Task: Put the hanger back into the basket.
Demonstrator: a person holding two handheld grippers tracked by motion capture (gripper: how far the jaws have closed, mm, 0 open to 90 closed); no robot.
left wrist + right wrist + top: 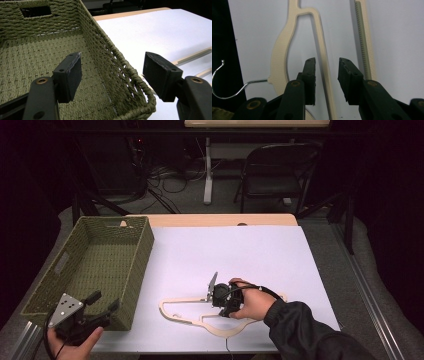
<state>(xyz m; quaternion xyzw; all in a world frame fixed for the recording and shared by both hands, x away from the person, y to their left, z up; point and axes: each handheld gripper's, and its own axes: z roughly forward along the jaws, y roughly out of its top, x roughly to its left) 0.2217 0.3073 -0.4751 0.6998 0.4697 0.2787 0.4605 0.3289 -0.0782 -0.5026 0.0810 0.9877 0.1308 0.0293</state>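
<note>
Hanger (200,312) lies flat on the near part of the white counter (240,250), right of the woven basket (135,270), not lifted yet. Right gripper (327,75) is down over it, jaws half spread astride one thin arm, pads not pinching. Left gripper (112,75) hangs spread over the basket's near-right corner, holding nothing. Grasp and transfer remain, by my read.
</note>
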